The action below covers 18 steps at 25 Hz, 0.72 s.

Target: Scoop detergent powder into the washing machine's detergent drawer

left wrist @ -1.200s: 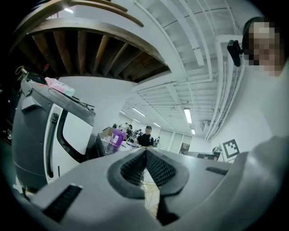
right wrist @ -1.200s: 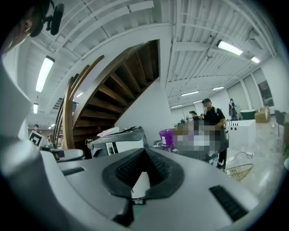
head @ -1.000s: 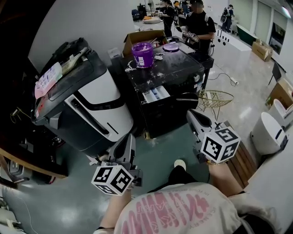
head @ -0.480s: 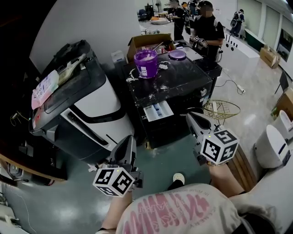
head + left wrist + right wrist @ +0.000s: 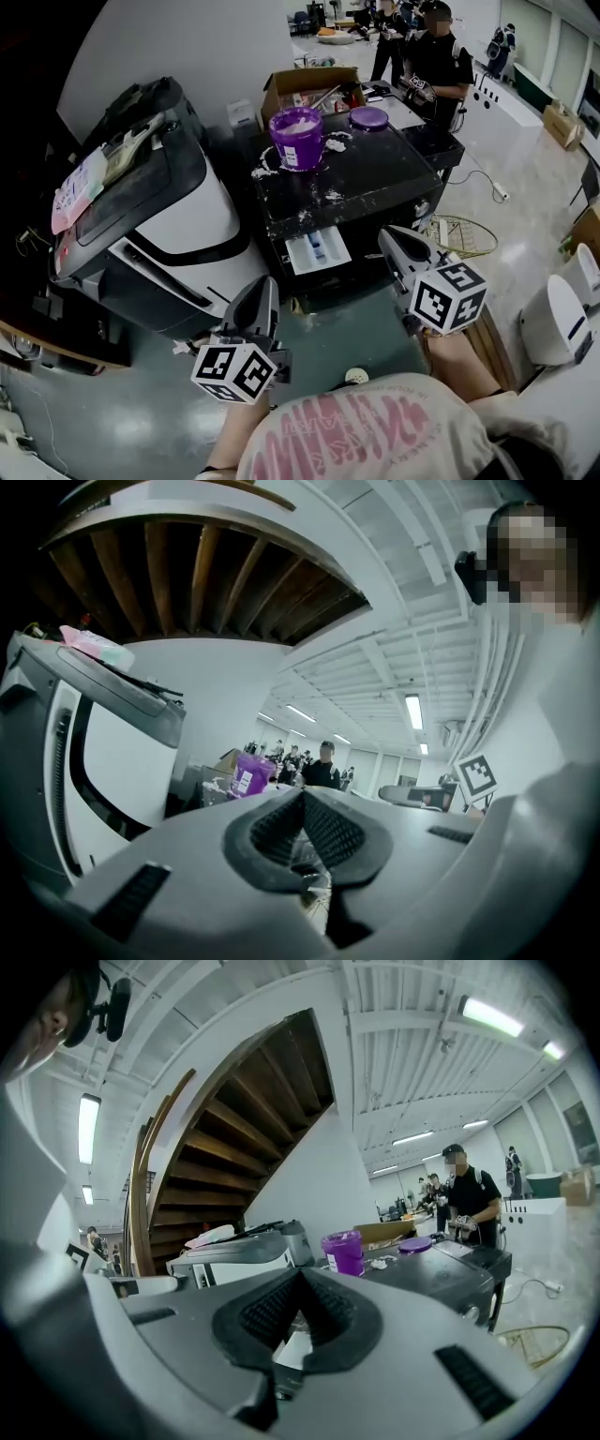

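A purple tub (image 5: 296,125) of white detergent powder stands open on the black washing machine's top (image 5: 366,173), with its purple lid (image 5: 368,117) lying beside it to the right. Spilt powder dots the top. Below it the detergent drawer (image 5: 317,250) sticks out of the machine's front. My left gripper (image 5: 265,286) is shut and empty, held level short of the machine and left of the drawer. My right gripper (image 5: 390,238) is shut and empty too, right of the drawer. The tub (image 5: 248,773) shows far beyond the left gripper (image 5: 302,799), and the tub (image 5: 344,1251) also beyond the right gripper (image 5: 300,1277).
A big white and black appliance (image 5: 178,225) stands at the machine's left. A cardboard box (image 5: 305,82) sits behind the tub. A person (image 5: 439,58) stands at the machine's far corner. A gold wire basket (image 5: 466,234) and a white round appliance (image 5: 562,319) are on the floor at right.
The washing machine, tub and drawer have drawn nearer and lower in the head view as I walk towards them. Both grippers keep their pose, shut, and travel forward with me.
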Tool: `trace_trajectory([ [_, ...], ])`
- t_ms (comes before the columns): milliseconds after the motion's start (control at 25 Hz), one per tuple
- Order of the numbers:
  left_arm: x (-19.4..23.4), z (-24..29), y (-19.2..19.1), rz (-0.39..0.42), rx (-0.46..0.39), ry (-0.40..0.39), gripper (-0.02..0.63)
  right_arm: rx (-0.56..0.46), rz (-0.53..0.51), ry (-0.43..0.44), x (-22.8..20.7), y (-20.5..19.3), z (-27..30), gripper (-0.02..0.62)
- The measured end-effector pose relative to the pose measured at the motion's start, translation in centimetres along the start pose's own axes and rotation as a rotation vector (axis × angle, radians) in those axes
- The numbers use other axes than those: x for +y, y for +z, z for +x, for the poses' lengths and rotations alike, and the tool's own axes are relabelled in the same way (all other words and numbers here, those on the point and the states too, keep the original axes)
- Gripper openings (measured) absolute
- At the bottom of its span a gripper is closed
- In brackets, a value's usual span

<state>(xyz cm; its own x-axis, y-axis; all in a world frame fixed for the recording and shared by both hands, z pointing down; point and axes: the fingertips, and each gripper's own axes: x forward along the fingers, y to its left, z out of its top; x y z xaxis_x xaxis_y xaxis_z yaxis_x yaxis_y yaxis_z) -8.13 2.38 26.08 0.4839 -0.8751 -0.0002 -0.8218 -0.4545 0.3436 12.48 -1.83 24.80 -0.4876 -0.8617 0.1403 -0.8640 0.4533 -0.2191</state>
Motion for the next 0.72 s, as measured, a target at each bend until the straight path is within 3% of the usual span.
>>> trace_trajectory([
  [440, -0.4, 5.8, 1.1, -0.007, -0.033, 0.040, 0.002, -0.022, -0.004, 0.047, -4.6, 2.5, 2.9, -0.003],
  [720, 0.6, 8.1, 0.4, -0.040, -0.045, 0.096, 0.002, 0.000, 0.016, 0.070, -7.1, 1.8, 4.8, -0.003],
])
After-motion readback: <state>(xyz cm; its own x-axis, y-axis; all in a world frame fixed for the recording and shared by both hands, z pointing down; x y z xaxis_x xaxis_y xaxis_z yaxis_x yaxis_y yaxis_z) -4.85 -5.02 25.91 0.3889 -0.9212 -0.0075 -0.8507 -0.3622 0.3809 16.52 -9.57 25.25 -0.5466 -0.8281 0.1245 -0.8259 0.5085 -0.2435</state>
